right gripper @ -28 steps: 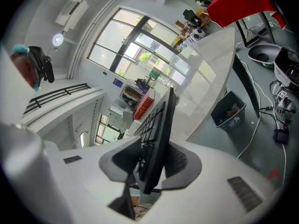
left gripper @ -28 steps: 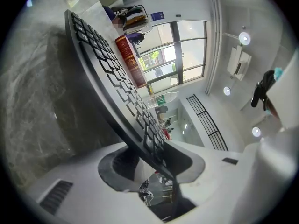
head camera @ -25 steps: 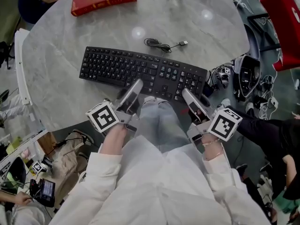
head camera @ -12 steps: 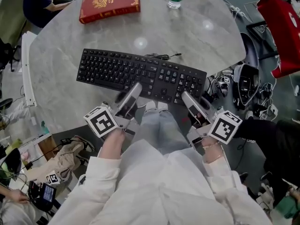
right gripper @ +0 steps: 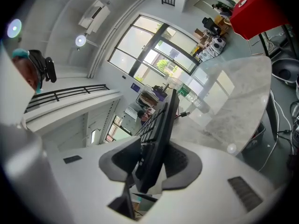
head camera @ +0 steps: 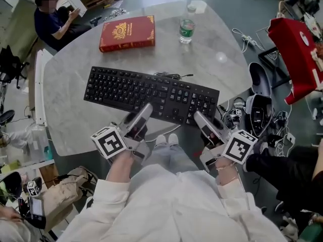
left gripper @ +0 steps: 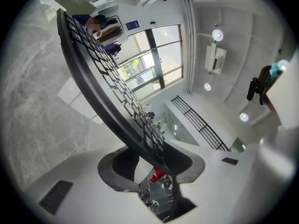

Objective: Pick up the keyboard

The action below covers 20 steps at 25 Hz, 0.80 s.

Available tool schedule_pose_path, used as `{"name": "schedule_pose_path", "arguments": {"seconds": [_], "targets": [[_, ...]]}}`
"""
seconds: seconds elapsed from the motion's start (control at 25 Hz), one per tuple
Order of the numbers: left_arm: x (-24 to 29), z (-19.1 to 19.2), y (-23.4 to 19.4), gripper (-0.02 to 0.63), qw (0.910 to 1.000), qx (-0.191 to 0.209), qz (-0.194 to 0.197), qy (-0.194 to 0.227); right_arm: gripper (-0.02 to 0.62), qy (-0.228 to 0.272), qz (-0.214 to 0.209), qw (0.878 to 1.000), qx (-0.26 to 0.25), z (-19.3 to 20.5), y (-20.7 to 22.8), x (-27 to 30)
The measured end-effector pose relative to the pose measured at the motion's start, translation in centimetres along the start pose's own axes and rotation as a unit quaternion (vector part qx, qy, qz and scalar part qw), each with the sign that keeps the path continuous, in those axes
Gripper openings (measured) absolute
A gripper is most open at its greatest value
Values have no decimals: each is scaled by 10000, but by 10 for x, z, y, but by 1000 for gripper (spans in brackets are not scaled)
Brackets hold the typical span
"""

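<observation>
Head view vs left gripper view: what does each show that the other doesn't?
Head view only: the red book, the water bottle and the right hand-held gripper on the near edge of the black keyboard.
Left gripper view only: ceiling lights, windows, and a close look at the left hand-held gripper with its jaws closed on the keyboard's edge.
Both: the black keyboard, the marble table and the left hand-held gripper.

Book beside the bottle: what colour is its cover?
The book is red with gold decoration; head view.

Bright, even light; fisheye-warped edges
</observation>
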<state>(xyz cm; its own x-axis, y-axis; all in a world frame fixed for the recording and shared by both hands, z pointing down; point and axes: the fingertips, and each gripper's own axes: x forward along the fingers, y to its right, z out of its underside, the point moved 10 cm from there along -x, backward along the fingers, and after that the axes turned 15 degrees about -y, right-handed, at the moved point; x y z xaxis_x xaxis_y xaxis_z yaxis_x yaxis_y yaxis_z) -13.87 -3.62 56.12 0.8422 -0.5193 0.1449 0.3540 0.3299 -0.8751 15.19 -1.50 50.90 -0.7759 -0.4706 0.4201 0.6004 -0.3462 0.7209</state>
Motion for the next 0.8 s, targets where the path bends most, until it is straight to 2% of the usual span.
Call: {"name": "schedule_pose_path", "arguments": {"seconds": [0.12, 0.52, 0.68, 0.8], "targets": [[-3, -6, 1, 166, 9998, 152, 90, 59, 133, 30, -58, 10000, -64, -3, -4, 1], [-22, -39, 58, 166, 9973, 667, 281, 99, 135, 179, -233, 9976, -627, -36, -53, -21], [-21, -49, 85, 166, 9950, 886, 439, 131, 135, 319, -352, 9965, -682, -50, -68, -38], [-24, -53, 98, 166, 9924, 1094, 536, 151, 135, 388, -393, 9943, -911, -55, -78, -47]]}}
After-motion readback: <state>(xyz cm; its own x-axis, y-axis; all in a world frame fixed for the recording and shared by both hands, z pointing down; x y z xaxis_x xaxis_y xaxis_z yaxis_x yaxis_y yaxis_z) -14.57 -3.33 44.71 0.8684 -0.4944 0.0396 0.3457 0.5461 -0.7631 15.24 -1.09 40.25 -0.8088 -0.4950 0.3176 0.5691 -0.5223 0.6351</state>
